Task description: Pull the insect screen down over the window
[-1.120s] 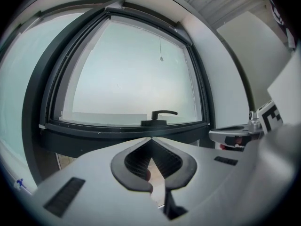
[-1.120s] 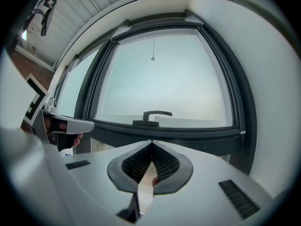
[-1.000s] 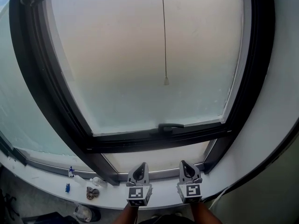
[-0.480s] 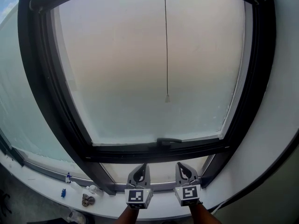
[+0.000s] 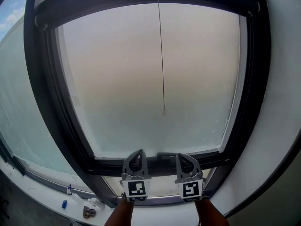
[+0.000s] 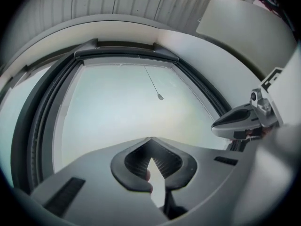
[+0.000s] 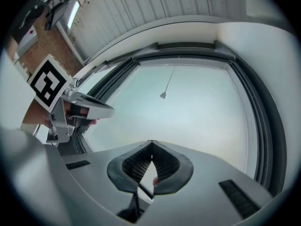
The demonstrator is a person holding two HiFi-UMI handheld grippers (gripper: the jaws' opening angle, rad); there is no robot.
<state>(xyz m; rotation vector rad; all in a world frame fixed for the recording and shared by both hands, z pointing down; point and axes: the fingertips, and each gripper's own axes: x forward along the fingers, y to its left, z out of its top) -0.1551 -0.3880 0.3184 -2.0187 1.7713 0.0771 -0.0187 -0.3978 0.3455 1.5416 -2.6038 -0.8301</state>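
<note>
The window (image 5: 155,79) has a dark frame and a pale, frosted-looking pane. A dark screen housing bar (image 5: 141,6) runs across its top. From the bar hangs a thin pull cord (image 5: 161,55) that ends in a small toggle (image 5: 164,111) over the middle of the pane. My left gripper (image 5: 139,152) and right gripper (image 5: 181,157) are side by side at the bottom rail, well below the toggle, both shut on nothing. In the left gripper view the toggle (image 6: 160,97) hangs above and ahead of the shut left gripper (image 6: 151,140). The right gripper view shows the toggle (image 7: 162,95) beyond the shut right gripper (image 7: 151,143).
A dark window handle (image 5: 164,155) lies on the bottom rail between the two grippers. The white sill (image 5: 51,192) at lower left carries small items (image 5: 87,212). A white wall (image 5: 282,102) borders the frame on the right. Another glazed pane (image 5: 19,102) lies to the left.
Both grippers have risen from the sill up to the window's bottom rail, still shut. The head view has tilted up, bringing the top housing bar into sight.
</note>
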